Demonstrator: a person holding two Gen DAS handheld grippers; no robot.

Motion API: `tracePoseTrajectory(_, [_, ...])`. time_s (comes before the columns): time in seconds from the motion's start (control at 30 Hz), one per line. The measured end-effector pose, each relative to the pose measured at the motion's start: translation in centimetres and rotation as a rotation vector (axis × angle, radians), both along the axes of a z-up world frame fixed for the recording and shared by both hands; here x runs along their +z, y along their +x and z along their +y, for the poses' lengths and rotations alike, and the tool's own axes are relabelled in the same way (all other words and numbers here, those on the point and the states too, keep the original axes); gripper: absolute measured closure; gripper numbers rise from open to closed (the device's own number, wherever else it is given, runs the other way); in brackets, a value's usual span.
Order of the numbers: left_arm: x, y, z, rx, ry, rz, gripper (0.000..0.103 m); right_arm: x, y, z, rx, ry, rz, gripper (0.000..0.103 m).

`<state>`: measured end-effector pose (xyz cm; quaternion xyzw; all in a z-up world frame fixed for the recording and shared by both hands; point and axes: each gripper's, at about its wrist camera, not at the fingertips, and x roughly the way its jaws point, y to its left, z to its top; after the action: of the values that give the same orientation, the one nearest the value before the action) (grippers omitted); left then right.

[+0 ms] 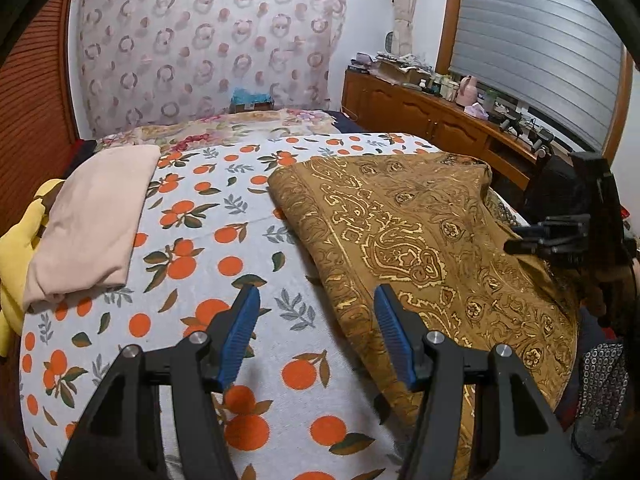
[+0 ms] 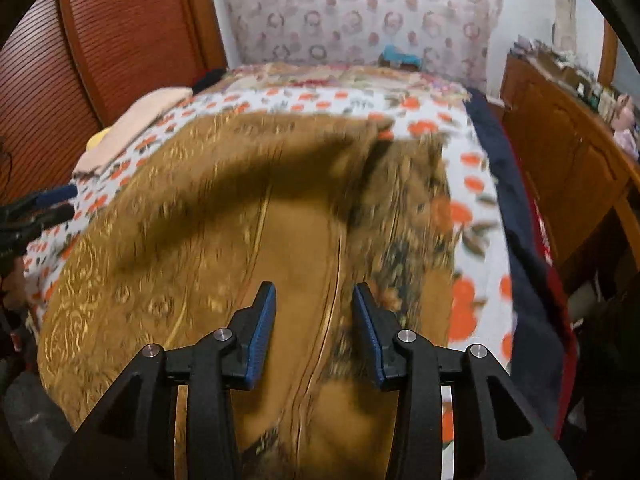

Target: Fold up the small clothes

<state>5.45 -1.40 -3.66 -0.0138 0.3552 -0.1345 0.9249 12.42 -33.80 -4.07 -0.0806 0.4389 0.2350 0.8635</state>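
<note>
Lay spread on the right half of the bed (image 1: 256, 364), over the white sheet printed with oranges and leaves: a brown garment woven with gold paisley scrollwork (image 1: 420, 240), partly folded, its left edge doubled under into a thick straight border. Placed flat there, probably, so that the next fold could be laid over a smooth base.

Hovered at the near left, just off that folded border: the left claw (image 1: 316, 296), blue pads moderately apart, nothing between them, above bare sheet. Held ready, by the look of it, to pin or lift the edge.

Hung over the near middle of the garment, pointing steeply down: the right claw (image 2: 314, 296), pads narrowly parted, empty, a long seam running beneath the gap. Cloth blurred here; contact impossible to tell.

Set aside at the far left of the bed: a folded pale pink cloth (image 1: 96, 220) atop something yellow (image 1: 16, 256), apparently finished pieces kept clear of the working area.
</note>
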Motion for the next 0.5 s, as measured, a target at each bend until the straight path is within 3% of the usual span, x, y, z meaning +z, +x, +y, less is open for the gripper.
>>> tracePoseTrajectory(0.07, [0.0, 0.0, -0.2, -0.003, -0.002, 0.002, 0.044, -0.4, -0.5, 0.2, 0.017, 0.006, 0.008, 0.074])
tracePoseTrajectory(0.1, [0.0, 0.0, -0.2, -0.005, -0.002, 0.002, 0.044, -0.6, -0.8, 0.3, 0.037, 0.016, 0.013, 0.096])
tracePoseTrajectory(0.13, [0.1, 0.0, -0.3, -0.006, -0.002, -0.001, 0.044, -0.6, -1.1, 0.3, 0.050, 0.026, 0.016, 0.100])
tracePoseTrajectory(0.37, [0.8, 0.1, -1.1, -0.020, -0.008, -0.015, 0.044, 2.7, -4.2, -2.3, 0.003, 0.030, -0.087, 0.103])
tracePoseTrajectory(0.5, [1.0, 0.4, -1.9, -0.040, -0.008, -0.015, 0.044, 3.2, -4.7, -3.9, -0.027, 0.006, -0.076, 0.102])
